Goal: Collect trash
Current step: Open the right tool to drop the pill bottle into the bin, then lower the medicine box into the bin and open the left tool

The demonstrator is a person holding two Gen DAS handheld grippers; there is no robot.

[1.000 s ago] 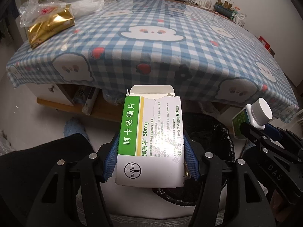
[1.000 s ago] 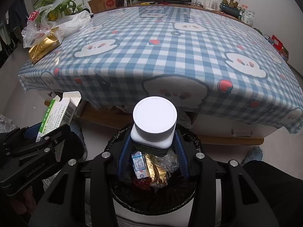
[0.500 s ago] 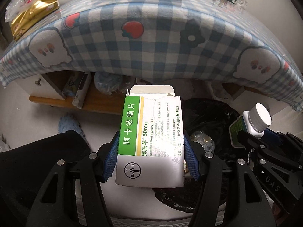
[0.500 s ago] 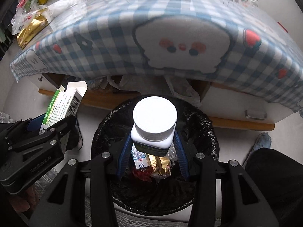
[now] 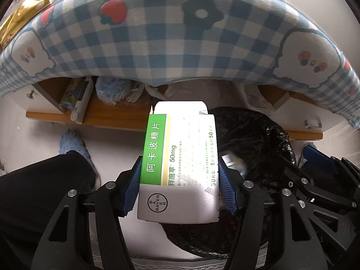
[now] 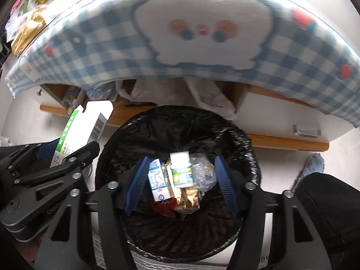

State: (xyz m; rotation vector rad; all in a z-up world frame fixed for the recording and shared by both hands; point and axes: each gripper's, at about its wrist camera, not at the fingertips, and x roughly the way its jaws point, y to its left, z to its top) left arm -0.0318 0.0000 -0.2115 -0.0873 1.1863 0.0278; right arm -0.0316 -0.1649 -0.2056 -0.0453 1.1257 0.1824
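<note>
1. While the right gripper (image 6: 180,180) hangs over the bin (image 6: 252,148) with its jaws just spread and nothing between the pads, the left gripper (image 5: 178,189) is clenched on the box (image 5: 180,157), pads pressed on both long sides.
2. The box stands with its long axis running away from the fingers, open flap at the far end. It sits over the bin's left rim and the floor (not over the middle), so the bin mouth lies to its right. My guess is the next move is a shift right before letting go.
3. The right hand is the one centred on the bin, but it's empty; the bottle (image 6: 181,168) lies in the bin just below and between its fingers, blurred, free of both pads.
4. Also in the bin: a small carton (image 6: 157,180), gold wrappers (image 6: 189,199), a clear plastic bit (image 6: 202,171), something red (image 6: 164,209).
5. Beyond that, the low shelf (image 5: 112,117) and the checked cloth (image 5: 157,45) hanging over it.
</note>
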